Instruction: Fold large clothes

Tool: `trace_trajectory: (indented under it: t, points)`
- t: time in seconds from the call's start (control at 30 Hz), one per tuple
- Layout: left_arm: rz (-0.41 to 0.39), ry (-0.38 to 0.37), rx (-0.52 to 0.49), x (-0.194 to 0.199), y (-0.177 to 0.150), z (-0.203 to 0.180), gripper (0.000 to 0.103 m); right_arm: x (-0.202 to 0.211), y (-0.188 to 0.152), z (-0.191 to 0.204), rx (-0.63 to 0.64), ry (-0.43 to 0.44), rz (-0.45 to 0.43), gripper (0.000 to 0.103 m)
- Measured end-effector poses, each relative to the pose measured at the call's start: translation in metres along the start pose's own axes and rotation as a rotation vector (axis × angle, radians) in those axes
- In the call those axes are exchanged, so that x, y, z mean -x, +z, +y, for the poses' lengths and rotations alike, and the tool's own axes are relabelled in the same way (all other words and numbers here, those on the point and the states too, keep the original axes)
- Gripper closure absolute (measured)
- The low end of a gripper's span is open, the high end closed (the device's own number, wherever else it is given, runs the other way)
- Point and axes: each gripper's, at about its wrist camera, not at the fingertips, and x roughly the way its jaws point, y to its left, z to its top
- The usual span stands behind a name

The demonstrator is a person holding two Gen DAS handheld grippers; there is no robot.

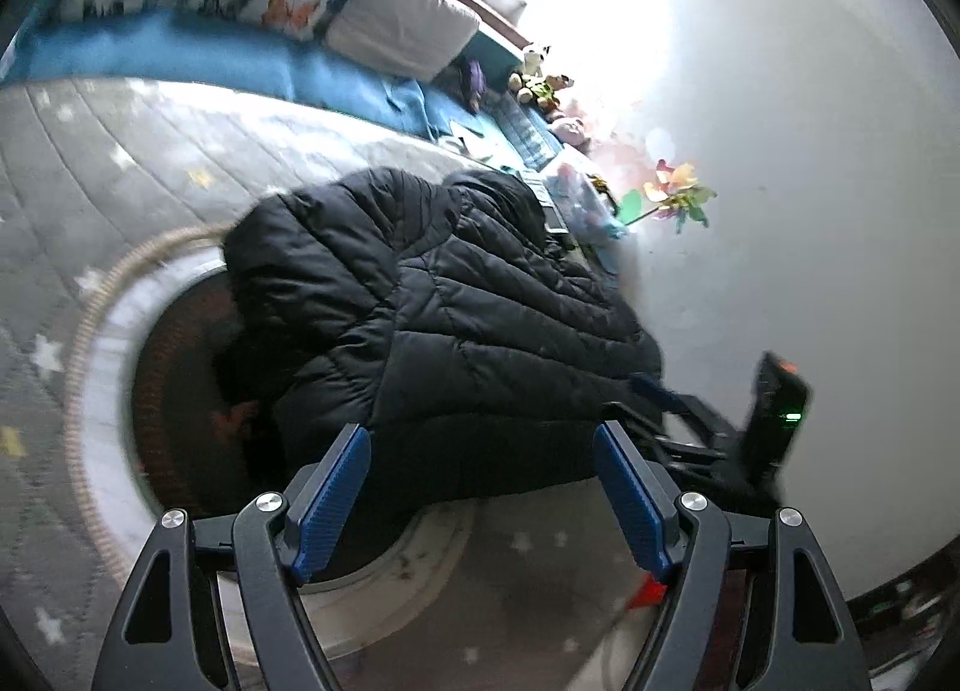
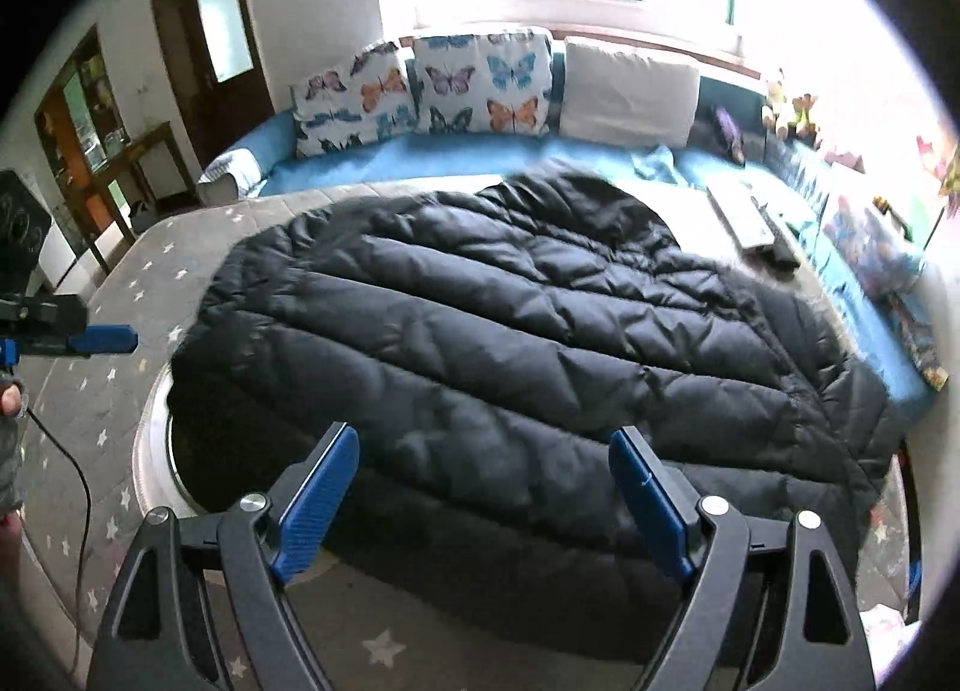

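A black quilted puffer jacket (image 1: 456, 301) lies spread flat on a grey mat with star prints (image 1: 120, 163). It covers most of a round rug (image 1: 114, 343). My left gripper (image 1: 480, 433) hovers open over the jacket's near edge, nothing between its blue pads. In the right wrist view the jacket (image 2: 510, 331) fills the middle, and my right gripper (image 2: 485, 434) stands open above its near hem, also empty. The right gripper (image 1: 642, 406) shows at the jacket's right edge in the left wrist view. One blue finger (image 2: 105, 338) of the left gripper shows at the far left, off the jacket.
A blue sofa (image 2: 420, 160) with butterfly cushions (image 2: 480, 82) and a white cushion (image 2: 630, 91) runs along the back under a window. A white keyboard (image 2: 741, 217), toys (image 1: 537, 82) and a pinwheel (image 1: 681, 193) lie near the right wall. A cable (image 2: 78, 469) trails at left.
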Motion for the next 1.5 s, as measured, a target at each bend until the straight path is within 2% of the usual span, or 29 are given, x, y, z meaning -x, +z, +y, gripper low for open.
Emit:
trace_trajectory:
  t: [0.2,0.57,0.7,0.83,0.97,1.1,1.13,1.27,1.5]
  points:
    - [-0.062,0.133,-0.129,0.021,-0.028,-0.025,0.022,0.029,-0.014,0.024,0.057,-0.045,-0.081,0.010]
    - [-0.085,0.309,-0.294,0.024,-0.080,-0.055,0.022,0.065,-0.054,0.049,0.040,-0.070,-0.196,0.009]
    - [-0.090,0.327,-0.312,0.020,-0.093,-0.060,0.022,0.070,-0.064,0.054,0.023,-0.072,-0.214,0.009]
    - [-0.187,0.375,-0.327,0.024,-0.104,-0.062,0.022,0.069,-0.075,0.054,0.000,-0.076,-0.217,0.009]
    - [-0.244,0.426,-0.388,0.024,-0.114,-0.066,0.021,0.068,-0.083,0.055,-0.010,-0.072,-0.221,0.009]
    - [-0.299,0.450,-0.440,0.024,-0.126,-0.072,0.007,0.068,-0.088,0.056,-0.009,-0.106,-0.227,0.009]
    - [-0.303,0.448,-0.450,0.023,-0.129,-0.074,0.003,0.067,-0.088,0.056,-0.015,-0.099,-0.223,0.009]
    - [-0.276,0.436,-0.480,0.020,-0.136,-0.080,0.003,0.065,-0.091,0.054,-0.043,-0.091,-0.218,0.009]
    - [-0.279,0.467,-0.490,0.016,-0.140,-0.081,0.000,0.065,-0.093,0.054,-0.040,-0.131,-0.215,0.009]
